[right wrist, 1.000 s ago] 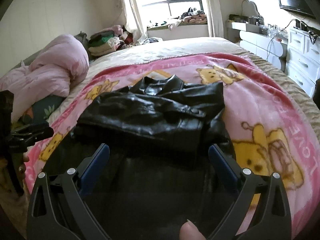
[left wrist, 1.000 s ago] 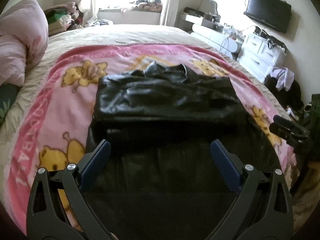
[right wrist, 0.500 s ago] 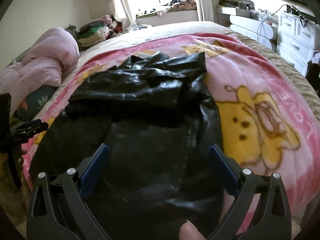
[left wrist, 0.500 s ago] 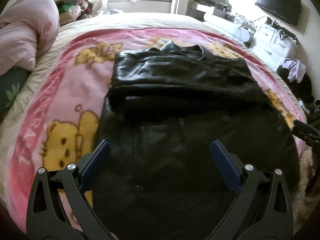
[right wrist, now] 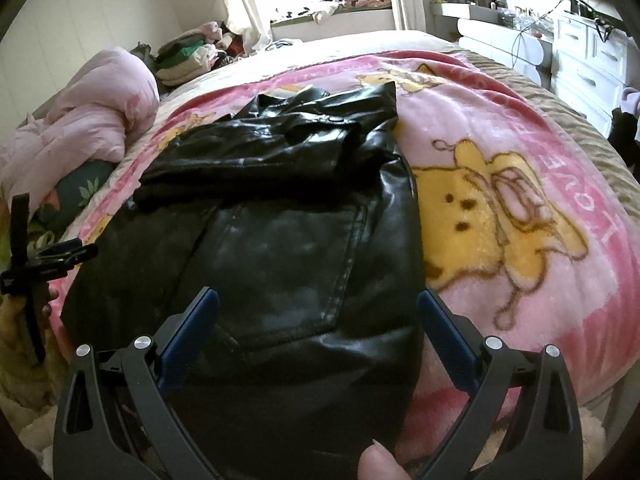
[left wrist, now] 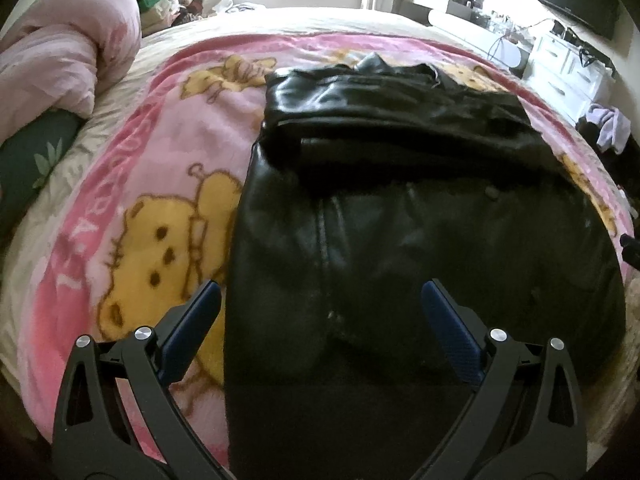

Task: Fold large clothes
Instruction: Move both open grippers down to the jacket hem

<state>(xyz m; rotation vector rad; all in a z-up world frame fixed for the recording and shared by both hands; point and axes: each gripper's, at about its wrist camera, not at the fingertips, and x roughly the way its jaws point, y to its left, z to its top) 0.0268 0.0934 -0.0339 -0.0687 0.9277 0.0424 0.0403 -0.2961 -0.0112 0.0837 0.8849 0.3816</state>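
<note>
A black leather jacket [left wrist: 400, 220] lies on a pink cartoon-bear blanket [left wrist: 160, 184] on the bed, its sleeves folded across the upper part and its lower body spread flat toward me. My left gripper [left wrist: 320, 304] is open and empty, hovering over the jacket's lower left portion. In the right wrist view the jacket [right wrist: 280, 248] fills the middle, with a patch pocket showing. My right gripper [right wrist: 318, 312] is open and empty over the lower right portion. The left gripper [right wrist: 60, 258] shows at the left edge of the right wrist view.
A pink duvet [left wrist: 60, 44] is bunched at the bed's left side. Piled clothes [right wrist: 188, 56] sit near the window. White drawers [right wrist: 588, 60] and a wall TV [left wrist: 576, 4] stand to the right. The bed's near edge lies just below the jacket hem.
Both grippers have moved forward and down toward the jacket's lower body, which now looms larger. Both stay open and empty. The jacket has not moved.
</note>
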